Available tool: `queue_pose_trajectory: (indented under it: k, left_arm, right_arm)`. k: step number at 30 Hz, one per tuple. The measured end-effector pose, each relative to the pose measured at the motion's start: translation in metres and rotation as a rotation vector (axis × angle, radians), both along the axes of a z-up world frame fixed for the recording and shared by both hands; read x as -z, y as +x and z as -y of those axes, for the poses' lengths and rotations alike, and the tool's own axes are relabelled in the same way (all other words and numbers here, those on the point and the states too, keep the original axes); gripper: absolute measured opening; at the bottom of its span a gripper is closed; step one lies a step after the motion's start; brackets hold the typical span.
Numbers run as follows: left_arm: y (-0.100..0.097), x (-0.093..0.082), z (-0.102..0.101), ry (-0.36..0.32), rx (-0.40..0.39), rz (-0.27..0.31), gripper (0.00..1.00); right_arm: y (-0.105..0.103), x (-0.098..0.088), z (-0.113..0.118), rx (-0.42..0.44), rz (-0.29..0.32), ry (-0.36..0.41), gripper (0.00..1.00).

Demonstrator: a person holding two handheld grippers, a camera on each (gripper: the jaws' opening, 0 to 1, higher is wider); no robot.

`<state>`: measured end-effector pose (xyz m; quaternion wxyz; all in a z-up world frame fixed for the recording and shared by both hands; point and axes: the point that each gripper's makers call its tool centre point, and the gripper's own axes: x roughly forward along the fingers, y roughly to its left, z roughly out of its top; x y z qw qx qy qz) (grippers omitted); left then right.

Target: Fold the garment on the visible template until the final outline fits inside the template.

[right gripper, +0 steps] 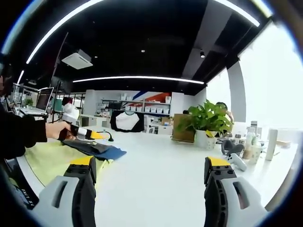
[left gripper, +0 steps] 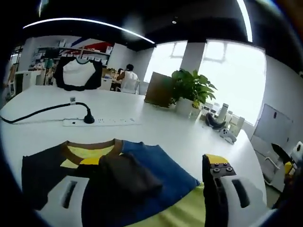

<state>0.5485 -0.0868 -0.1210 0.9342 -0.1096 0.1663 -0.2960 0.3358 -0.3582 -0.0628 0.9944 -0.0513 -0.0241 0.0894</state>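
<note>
On the long white table (left gripper: 156, 130) I see the blue, black and yellow garment (left gripper: 142, 182) lying under my left gripper (left gripper: 147, 201), its jaws spread over the cloth (collar away from me). My right gripper (right gripper: 149, 189) hovers spread, empty, garment (right gripper: 97, 150) off left.

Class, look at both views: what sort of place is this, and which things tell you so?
Probably an open-plan office or lab workspace: a long white table with a power strip, shelving with boxes along the far wall, and a potted plant by large windows.
</note>
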Motion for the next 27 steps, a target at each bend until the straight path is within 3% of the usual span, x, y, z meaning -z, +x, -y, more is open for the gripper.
queue_pose_trajectory:
  k: [9, 15, 19, 22, 25, 27]
  left_arm:
    - [0.000, 0.007, -0.006, -0.030, -0.017, -0.047, 0.85]
    - [0.002, 0.022, -0.002, -0.133, -0.019, -0.165, 0.71]
    - [0.000, 0.026, -0.004, -0.132, -0.023, -0.177, 0.61]
    - [0.004, 0.023, 0.000, -0.222, -0.019, -0.223, 0.56]
    - [0.013, 0.033, -0.002, -0.231, -0.041, -0.273, 0.51]
    - [0.014, 0.039, -0.003, -0.205, -0.048, -0.273, 0.48]
  right_arm:
    - [-0.001, -0.003, 0.004, 0.007, 0.007, 0.000, 0.98]
    - [-0.004, -0.005, 0.007, 0.014, 0.013, 0.003, 0.98]
    - [-0.005, -0.007, 0.011, 0.024, 0.021, 0.006, 0.97]
    - [-0.005, -0.006, 0.012, 0.028, 0.019, 0.006, 0.97]
    - [-0.005, -0.006, 0.012, 0.027, 0.017, 0.008, 0.97]
    - [-0.006, -0.006, 0.011, 0.025, 0.018, 0.007, 0.97]
